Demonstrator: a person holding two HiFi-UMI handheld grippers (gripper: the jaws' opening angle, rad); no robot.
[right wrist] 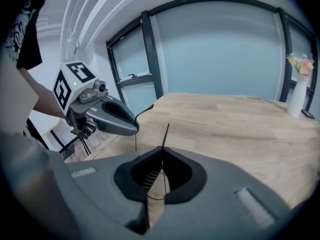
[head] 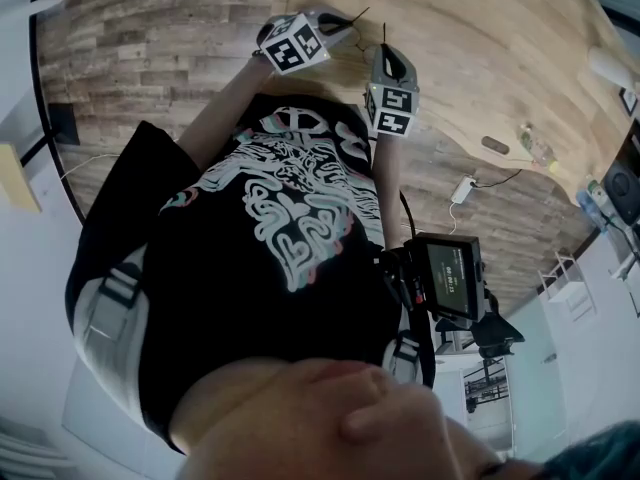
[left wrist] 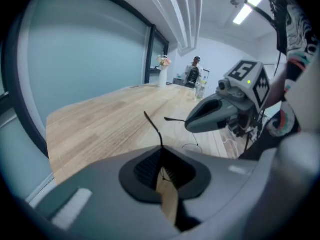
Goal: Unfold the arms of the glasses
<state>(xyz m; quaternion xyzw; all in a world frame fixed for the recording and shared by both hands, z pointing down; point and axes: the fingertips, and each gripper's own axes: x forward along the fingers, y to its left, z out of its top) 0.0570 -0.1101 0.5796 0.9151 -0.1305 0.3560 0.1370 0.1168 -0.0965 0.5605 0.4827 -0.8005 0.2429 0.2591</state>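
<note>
Pale wood-grain counter (right wrist: 240, 119), white vase (right wrist: 296, 96) at its far edge; left gripper (left wrist: 161, 151) and right gripper (right wrist: 162, 151) jaws clench thin black glasses (left wrist: 152, 126) arms.

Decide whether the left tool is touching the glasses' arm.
Touching. The left gripper view shows the left tool shut on the thin black arm.

Looks like an office meeting room. Long pale-wood bench (right wrist: 240, 119) beside tall frosted glass panes (right wrist: 215, 54) in dark frames, strip lights (left wrist: 248, 7) overhead, wood-plank floor (head: 140, 48), vase of flowers (right wrist: 298, 96), seated person (left wrist: 192, 74) at the far end.
</note>
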